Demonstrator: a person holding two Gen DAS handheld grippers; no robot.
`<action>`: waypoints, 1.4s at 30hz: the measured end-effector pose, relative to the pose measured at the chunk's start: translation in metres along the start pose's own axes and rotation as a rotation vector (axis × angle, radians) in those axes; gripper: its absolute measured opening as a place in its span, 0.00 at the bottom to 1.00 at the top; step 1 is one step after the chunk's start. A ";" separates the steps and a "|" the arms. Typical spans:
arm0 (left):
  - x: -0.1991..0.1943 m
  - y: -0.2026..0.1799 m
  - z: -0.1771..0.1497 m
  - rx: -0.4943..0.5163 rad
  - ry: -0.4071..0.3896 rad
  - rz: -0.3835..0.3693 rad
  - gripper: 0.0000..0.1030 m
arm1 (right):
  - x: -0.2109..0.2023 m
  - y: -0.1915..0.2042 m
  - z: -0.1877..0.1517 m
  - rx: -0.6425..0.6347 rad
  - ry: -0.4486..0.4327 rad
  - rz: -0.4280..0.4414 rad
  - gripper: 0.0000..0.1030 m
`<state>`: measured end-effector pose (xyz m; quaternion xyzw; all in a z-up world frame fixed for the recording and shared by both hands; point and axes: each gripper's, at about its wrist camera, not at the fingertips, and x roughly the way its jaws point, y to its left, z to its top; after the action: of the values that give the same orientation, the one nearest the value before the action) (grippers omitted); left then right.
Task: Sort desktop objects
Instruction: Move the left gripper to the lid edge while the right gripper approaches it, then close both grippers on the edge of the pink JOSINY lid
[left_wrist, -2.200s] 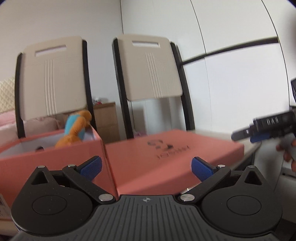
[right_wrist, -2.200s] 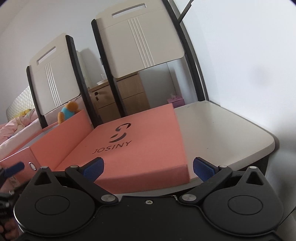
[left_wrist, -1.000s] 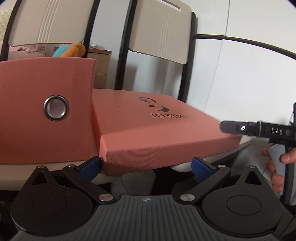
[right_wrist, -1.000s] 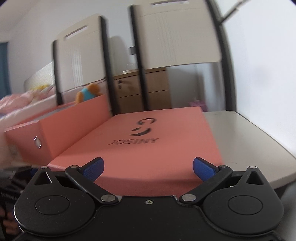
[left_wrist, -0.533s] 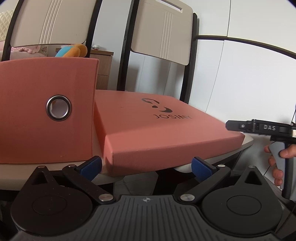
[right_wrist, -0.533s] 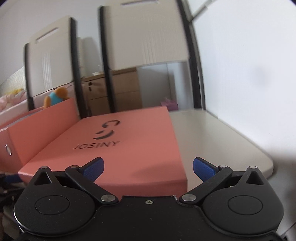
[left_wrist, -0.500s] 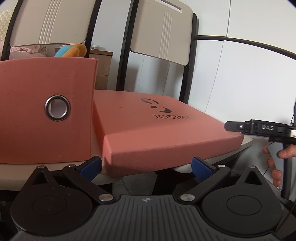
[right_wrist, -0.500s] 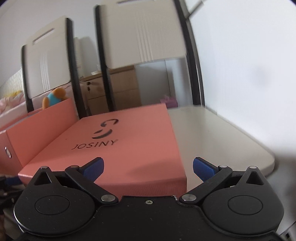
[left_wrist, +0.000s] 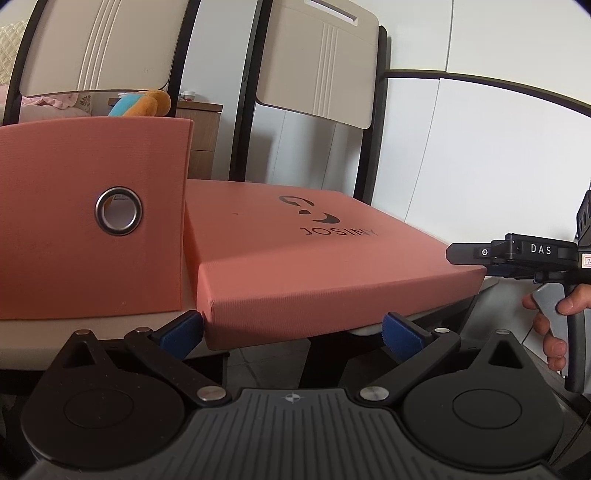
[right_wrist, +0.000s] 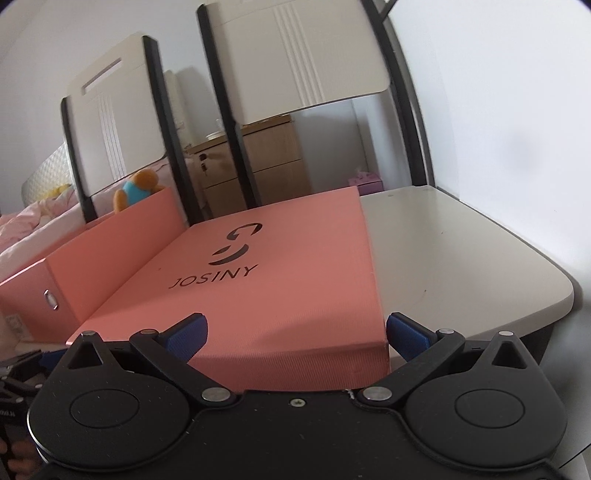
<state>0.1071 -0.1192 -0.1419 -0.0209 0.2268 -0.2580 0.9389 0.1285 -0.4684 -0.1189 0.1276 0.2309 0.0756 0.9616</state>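
A flat salmon-pink JOSINY box lid (left_wrist: 317, 254) lies on the white table, with its near edge over the table's front. An open pink box (left_wrist: 92, 221) with a metal grommet stands to its left; an orange and blue plush toy (left_wrist: 142, 105) sticks out of it. My left gripper (left_wrist: 291, 332) is open, its blue pads on either side of the lid's near left corner. My right gripper (right_wrist: 297, 334) is open around the lid's (right_wrist: 255, 280) near right corner. The right gripper also shows from the side in the left wrist view (left_wrist: 469, 254).
Two cream chair backs (left_wrist: 317, 62) stand behind the table. The bare white tabletop (right_wrist: 450, 254) lies right of the lid. A wooden drawer cabinet (right_wrist: 258, 166) and a bed with pink bedding (right_wrist: 26, 225) are behind. A white wall is at the right.
Both grippers dropped from above the table to the lid's front edge level and moved a little closer. Both stay open. The lid and box have not moved.
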 end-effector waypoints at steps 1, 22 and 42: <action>-0.002 0.000 -0.001 0.002 0.001 -0.002 1.00 | -0.003 0.000 -0.001 -0.003 0.003 0.009 1.00; -0.030 0.004 -0.001 -0.084 0.014 -0.040 1.00 | -0.033 -0.004 -0.009 0.019 0.034 0.100 1.00; -0.037 0.002 -0.003 -0.075 0.034 -0.035 1.00 | -0.039 -0.003 -0.014 0.033 0.066 0.115 1.00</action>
<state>0.0788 -0.0990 -0.1294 -0.0554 0.2520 -0.2662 0.9288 0.0880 -0.4765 -0.1154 0.1540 0.2558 0.1312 0.9453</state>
